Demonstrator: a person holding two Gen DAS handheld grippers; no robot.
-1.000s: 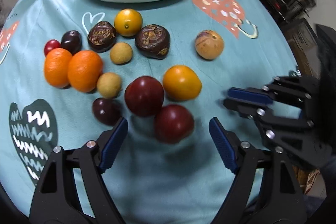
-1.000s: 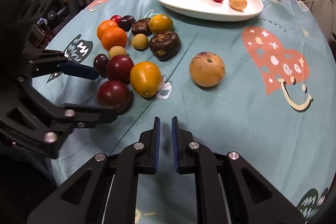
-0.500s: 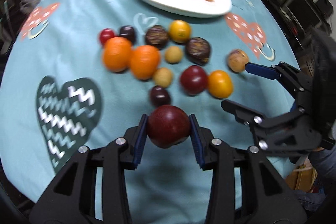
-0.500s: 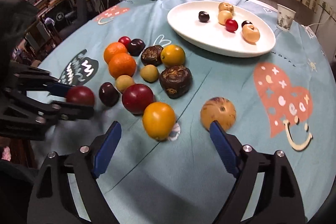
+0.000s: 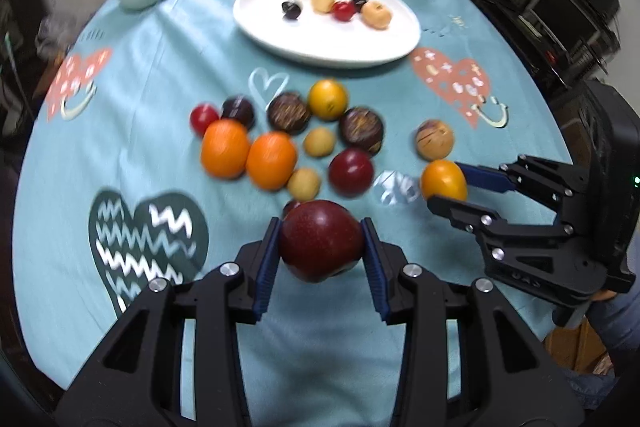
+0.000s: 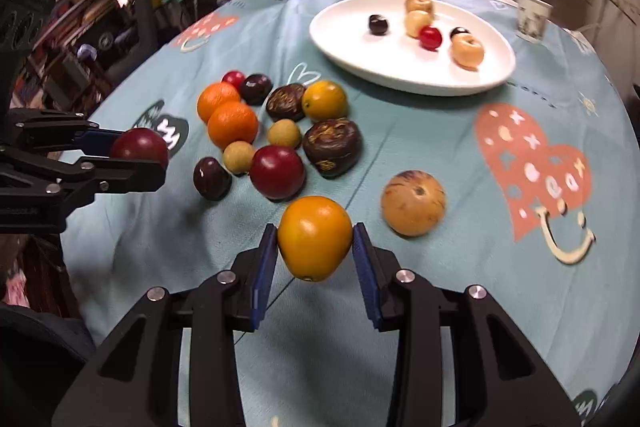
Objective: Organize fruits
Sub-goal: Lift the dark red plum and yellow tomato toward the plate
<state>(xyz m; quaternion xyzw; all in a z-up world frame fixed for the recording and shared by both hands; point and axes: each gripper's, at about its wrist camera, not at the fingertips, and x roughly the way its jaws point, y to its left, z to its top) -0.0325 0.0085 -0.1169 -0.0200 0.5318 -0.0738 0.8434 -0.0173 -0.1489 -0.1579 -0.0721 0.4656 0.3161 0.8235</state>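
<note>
**Left wrist view: both tongs loaded**

Left wrist view: your left gripper (image 5: 320, 251) clamps a dark red fruit (image 5: 319, 245) above the tablecloth (image 5: 160, 75).

Right wrist view: your right gripper (image 6: 315, 253) pinches an orange-yellow fruit (image 6: 315, 237). Six small fruits sit on the white plate (image 6: 352, 55); roughly a dozen remain in the loose cluster (image 6: 280, 131).

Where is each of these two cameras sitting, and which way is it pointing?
Left wrist view: sits on the left gripper, looking along its fingers past a dark red fruit to the white plate; the right gripper shows at right.
Right wrist view: sits on the right gripper, looking past an orange-yellow fruit to the same plate; the left gripper shows at left.
Shared: blue tablecloth, plate, loose fruit.
</note>
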